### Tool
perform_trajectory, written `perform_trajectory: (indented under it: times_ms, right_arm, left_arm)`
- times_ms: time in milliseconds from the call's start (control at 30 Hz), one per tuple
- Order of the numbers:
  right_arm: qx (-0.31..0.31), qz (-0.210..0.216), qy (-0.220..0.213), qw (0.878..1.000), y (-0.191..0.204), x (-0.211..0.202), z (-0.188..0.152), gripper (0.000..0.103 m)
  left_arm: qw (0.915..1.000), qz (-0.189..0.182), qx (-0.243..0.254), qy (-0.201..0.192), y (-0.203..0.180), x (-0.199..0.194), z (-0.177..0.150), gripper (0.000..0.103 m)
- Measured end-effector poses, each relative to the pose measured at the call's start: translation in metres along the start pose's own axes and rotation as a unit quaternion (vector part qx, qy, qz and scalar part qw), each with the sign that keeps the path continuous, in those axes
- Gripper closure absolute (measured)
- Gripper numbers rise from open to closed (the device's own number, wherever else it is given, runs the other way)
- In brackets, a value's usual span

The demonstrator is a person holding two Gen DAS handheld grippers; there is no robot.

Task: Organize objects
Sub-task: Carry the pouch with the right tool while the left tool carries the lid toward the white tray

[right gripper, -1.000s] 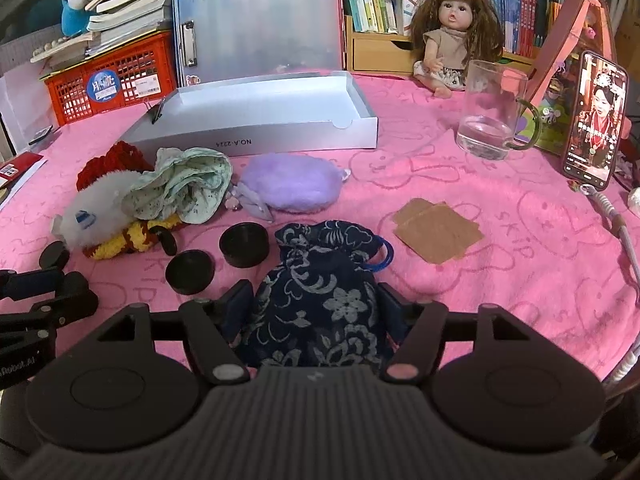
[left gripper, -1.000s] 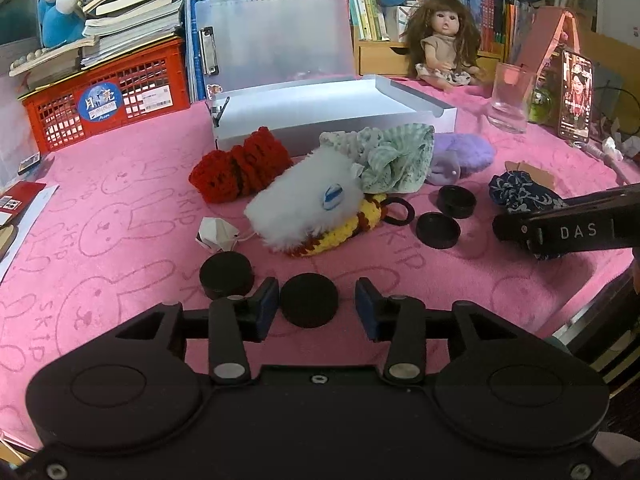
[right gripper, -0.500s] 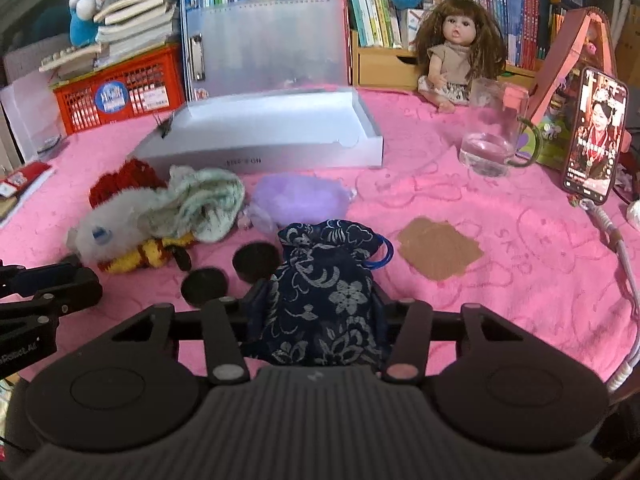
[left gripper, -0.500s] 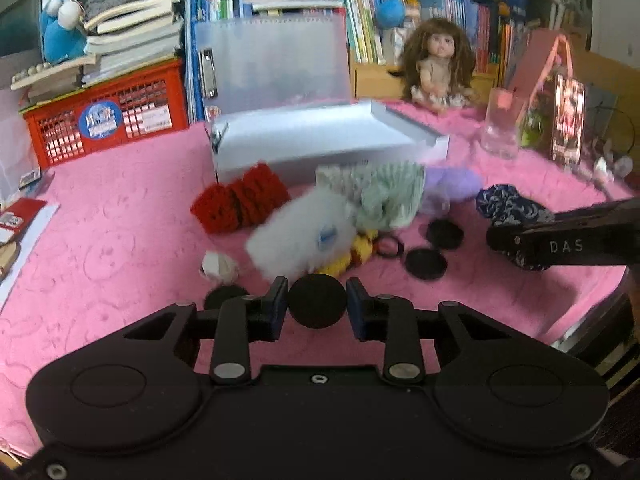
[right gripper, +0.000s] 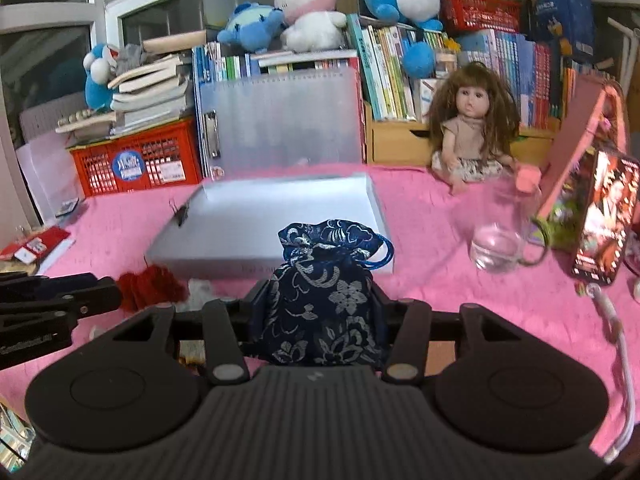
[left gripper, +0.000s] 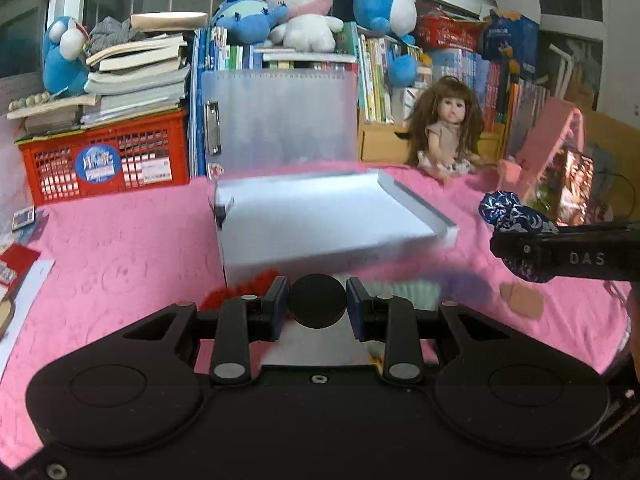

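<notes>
Left gripper (left gripper: 317,307) pinches rigid, light black round disc (left gripper: 317,305) by its edges; right gripper (right gripper: 316,312) squeezes soft navy floral drawstring pouch (right gripper: 324,292) mid-body.

Shallow white cardboard tray (right gripper: 280,224) mid-table on the pink embossed tablecloth (left gripper: 120,248). Behind it a translucent plastic folder (left gripper: 280,120) stands upright; red plastic crate (left gripper: 108,160) to the folder's left, books stacked on top. Long-haired doll (right gripper: 472,136) sits behind the tray's right corner. Clear glass mug (right gripper: 500,248) right of the tray — smartphone (right gripper: 604,220) propped further right. Red knitted item (right gripper: 152,284) before the tray's left corner.
</notes>
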State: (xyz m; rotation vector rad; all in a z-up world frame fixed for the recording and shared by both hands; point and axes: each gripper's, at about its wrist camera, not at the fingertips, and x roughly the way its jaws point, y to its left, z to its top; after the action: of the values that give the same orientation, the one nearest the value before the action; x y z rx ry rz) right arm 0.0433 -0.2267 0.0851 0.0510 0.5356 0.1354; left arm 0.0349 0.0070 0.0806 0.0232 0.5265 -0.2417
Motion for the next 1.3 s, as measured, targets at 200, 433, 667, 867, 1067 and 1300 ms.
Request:
perform_trajectory:
  times_ms: [200, 433, 667, 867, 1067, 1300]
  right_arm:
    - [0.001, 0.011, -0.008, 1.0, -0.001, 0.015, 0.031, 0.05]
    - [-0.008, 0.017, -0.01, 1.0, 0.001, 0.039, 0.071, 0.05]
    - [-0.019, 0.007, -0.01, 1.0, -0.001, 0.064, 0.105, 0.05]
    - [-0.024, 0.002, -0.003, 1.0, -0.004, 0.091, 0.122, 0.05]
    - [-0.034, 0.005, 0.015, 0.999, -0.005, 0.118, 0.126, 0.05]
    - [-0.028, 0.015, 0.045, 0.998, -0.008, 0.154, 0.121, 0.05]
  left_arm:
    - [0.9999, -0.004, 0.0, -0.014, 0.005, 0.023, 0.036, 0.073]
    - [0.9998, -0.008, -0.015, -0.012, 0.02, 0.062, 0.079, 0.073]
    - [0.9993, 0.002, -0.032, -0.019, 0.04, 0.103, 0.111, 0.073]
    - [0.9989, 0.008, -0.046, -0.007, 0.054, 0.134, 0.125, 0.073]
    - [0.9988, 0.009, -0.047, 0.006, 0.06, 0.161, 0.124, 0.073]
    - [0.9978, 0.004, -0.055, 0.035, 0.06, 0.196, 0.113, 0.073]
